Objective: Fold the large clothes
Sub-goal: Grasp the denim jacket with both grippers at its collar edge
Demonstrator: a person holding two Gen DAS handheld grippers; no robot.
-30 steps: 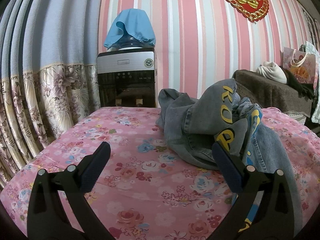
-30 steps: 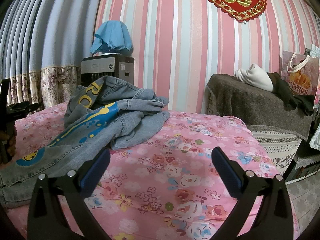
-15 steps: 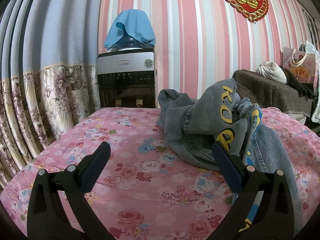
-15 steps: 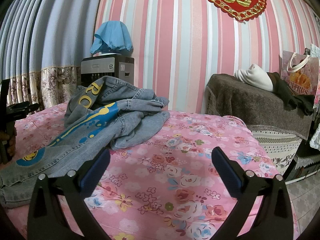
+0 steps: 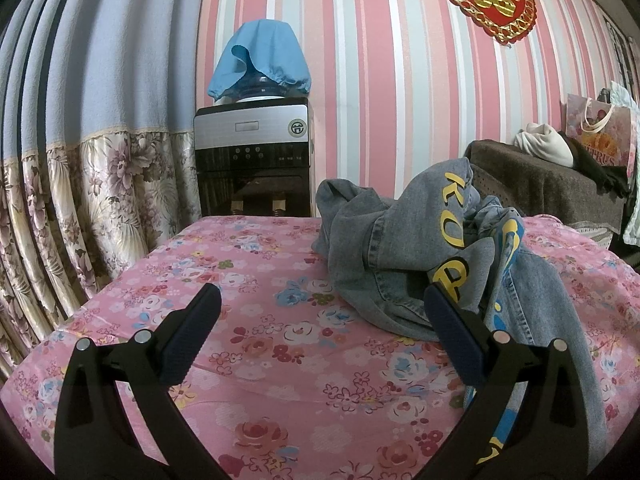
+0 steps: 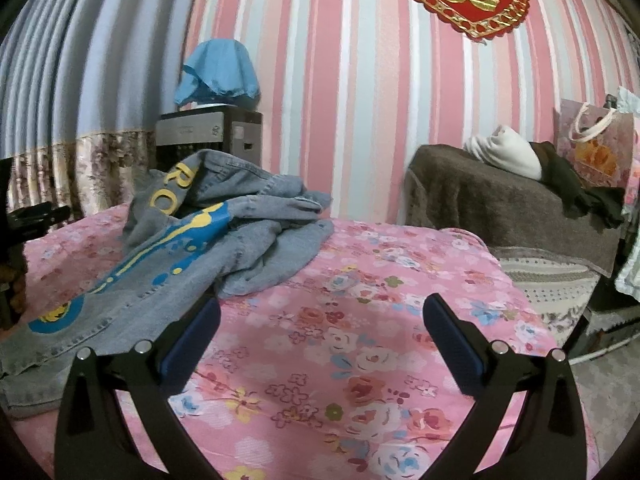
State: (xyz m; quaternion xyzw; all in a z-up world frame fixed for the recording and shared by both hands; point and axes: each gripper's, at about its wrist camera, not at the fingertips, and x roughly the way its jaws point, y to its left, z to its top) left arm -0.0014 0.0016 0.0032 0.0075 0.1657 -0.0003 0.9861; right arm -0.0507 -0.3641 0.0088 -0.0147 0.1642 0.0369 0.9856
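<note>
The left gripper (image 5: 320, 320) hovered low over the near-left part of the bed (image 5: 240, 360), its jaws spread wide and holding nothing; its right finger (image 5: 452, 332) stood just in front of the crumpled denim jacket (image 5: 400, 248), and whether it touched the cloth could not be told. The right gripper (image 6: 320, 320) hung over the near-right part of the bed (image 6: 360, 360), likewise released and empty, with its left finger (image 6: 192, 336) against the jacket's (image 6: 192, 256) near hem in the picture, contact unclear.

The jacket lay in a heap toward the middle of the bed, bunched high at the far side, with one printed panel trailing flat toward the near edge between the two grippers. Nothing was folded or spread, so this looked like the very start: the reach before the first grasp. The next move probably called for each gripper to close on a separate edge of the trailing panel or a shoulder seam, then lift and shake the heap open.

Room seemed ample: bare floral cover to the left as far as the curtain (image 5: 80, 200) side and to the right as far as the bed's right edge, where it drops toward the covered bench (image 6: 500, 208). The water dispenser (image 5: 252, 160) stood beyond the far edge.
</note>
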